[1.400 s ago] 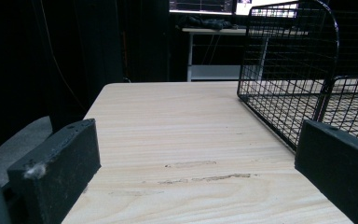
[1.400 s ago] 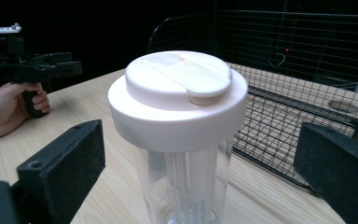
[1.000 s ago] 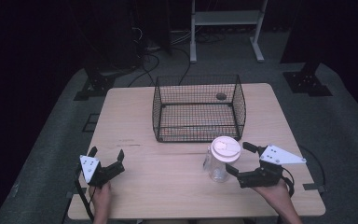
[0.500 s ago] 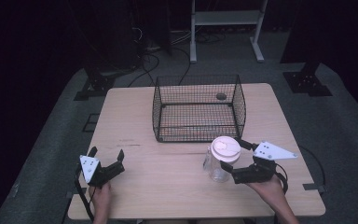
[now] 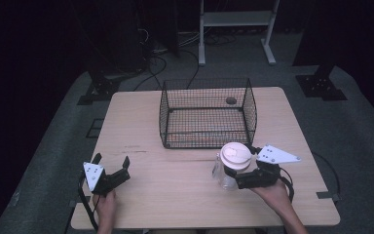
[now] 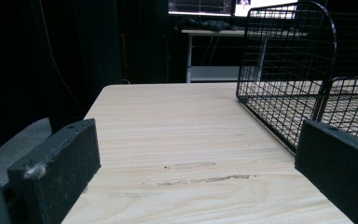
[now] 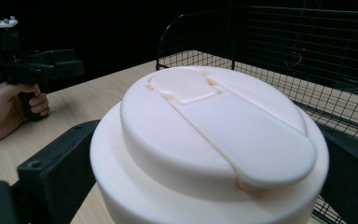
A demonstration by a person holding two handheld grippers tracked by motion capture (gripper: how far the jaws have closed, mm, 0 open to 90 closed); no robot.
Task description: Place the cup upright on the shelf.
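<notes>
A clear container with a pale pink lid (image 5: 235, 156) stands on the wooden table (image 5: 175, 195) in front of a black wire basket (image 5: 204, 112). My right gripper (image 5: 239, 168) is open with one jaw on each side of the container, just below the lid (image 7: 214, 135). I cannot see whether the jaws touch it. My left gripper (image 5: 111, 161) rests open near the table's front left with nothing between its jaws (image 6: 196, 154). From the right gripper view, that left gripper (image 7: 32, 65) and its hand (image 7: 9, 107) show across the table.
The basket (image 6: 284, 93) is open at the top and stands just behind the container. A small dark round thing (image 5: 231, 101) shows at its far right corner. A white frame (image 5: 236, 19) stands on the floor beyond the table.
My right gripper has slid left toward the container, so its jaws now flank it. The left gripper has stayed put.
</notes>
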